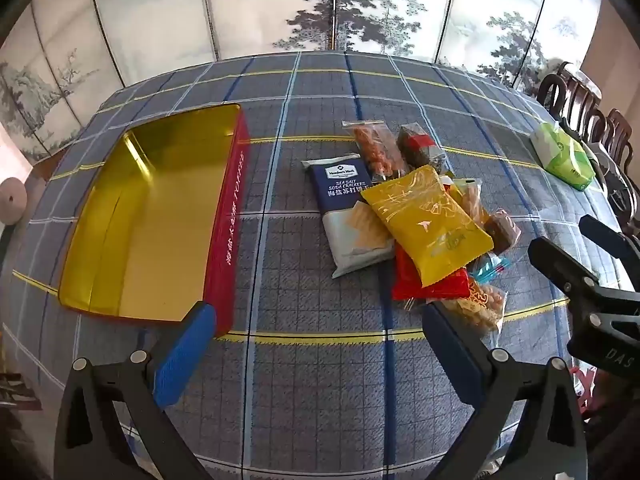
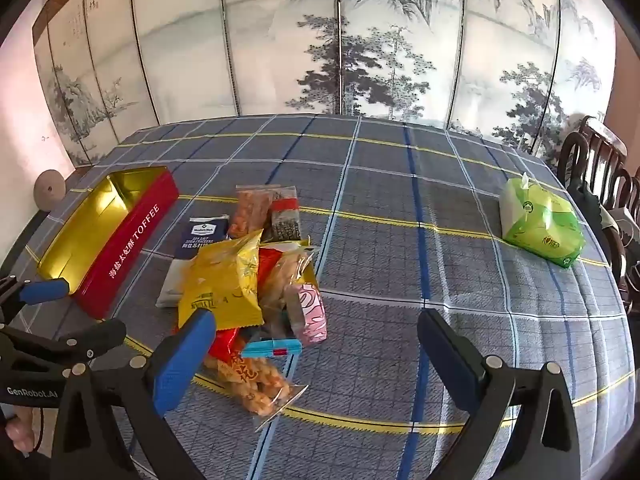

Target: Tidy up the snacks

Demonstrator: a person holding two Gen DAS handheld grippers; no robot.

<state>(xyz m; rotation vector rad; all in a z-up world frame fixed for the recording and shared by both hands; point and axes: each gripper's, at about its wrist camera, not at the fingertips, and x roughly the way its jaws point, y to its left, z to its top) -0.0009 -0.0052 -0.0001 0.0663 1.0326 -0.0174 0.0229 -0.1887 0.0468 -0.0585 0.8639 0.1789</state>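
A pile of snack packets lies mid-table: a yellow packet point(image 1: 430, 222) on top, a blue-and-white soda cracker pack point(image 1: 348, 208), a red packet point(image 1: 432, 284), clear bags of orange snacks point(image 1: 376, 148) and a pink packet point(image 2: 312, 312). An open red toffee tin point(image 1: 230, 216) with a gold, empty inside stands to the pile's left; it also shows in the right wrist view point(image 2: 128, 236). My left gripper point(image 1: 316, 344) is open and empty, hovering in front of tin and pile. My right gripper point(image 2: 316, 352) is open and empty just right of the pile's near end.
A green tissue pack point(image 2: 542, 224) lies at the table's far right, near dark wooden chairs point(image 2: 600, 160). A painted folding screen point(image 2: 340, 48) stands behind the table. The checked tablecloth point(image 2: 400, 200) covers the whole table.
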